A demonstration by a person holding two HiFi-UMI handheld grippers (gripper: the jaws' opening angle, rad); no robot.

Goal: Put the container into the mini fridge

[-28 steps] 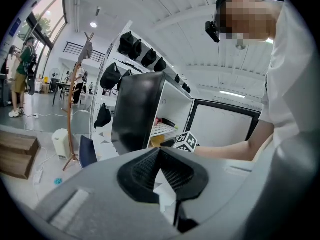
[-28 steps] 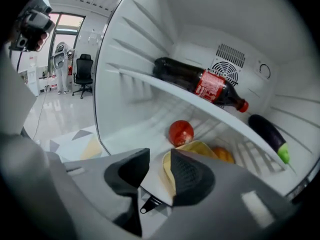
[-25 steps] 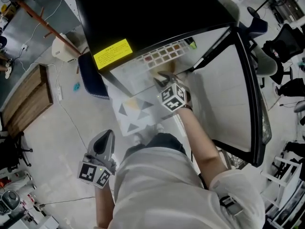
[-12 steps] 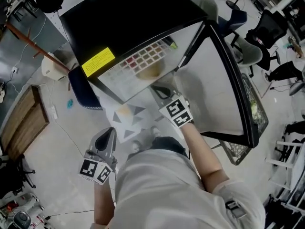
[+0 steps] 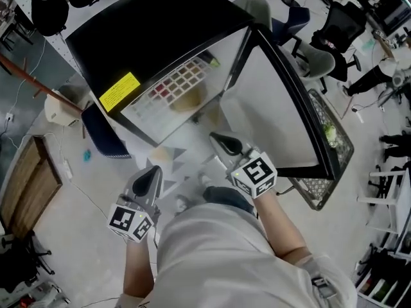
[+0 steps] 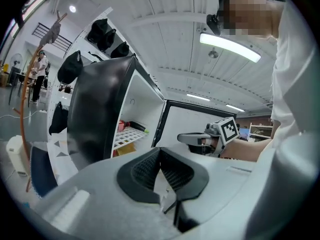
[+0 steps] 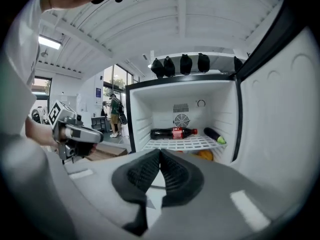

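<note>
Cluttered lab floor (image 5: 70, 236), mini fridge (image 5: 160, 34) door (image 5: 276, 108) swung wide. Left gripper (image 5: 153, 172) and right gripper (image 5: 217, 138) jaws pressed together, holding nothing. Yellowish container (image 7: 205, 155) probably placed inside; next, push door closed.

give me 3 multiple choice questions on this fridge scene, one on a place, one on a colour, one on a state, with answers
1. Where does the cola bottle lie?
A. on the wire shelf inside the mini fridge
B. on the floor
C. in the door rack
2. What colour is the sticker on the fridge's top?
A. blue
B. yellow
C. red
3. How is the right gripper?
A. shut on the bottle
B. wide open
C. shut, nothing in it
Answers: 1 A, it lies along the white shelf; 2 B, bright yellow on the black top; 3 C, its jaws meet with nothing between.
</note>
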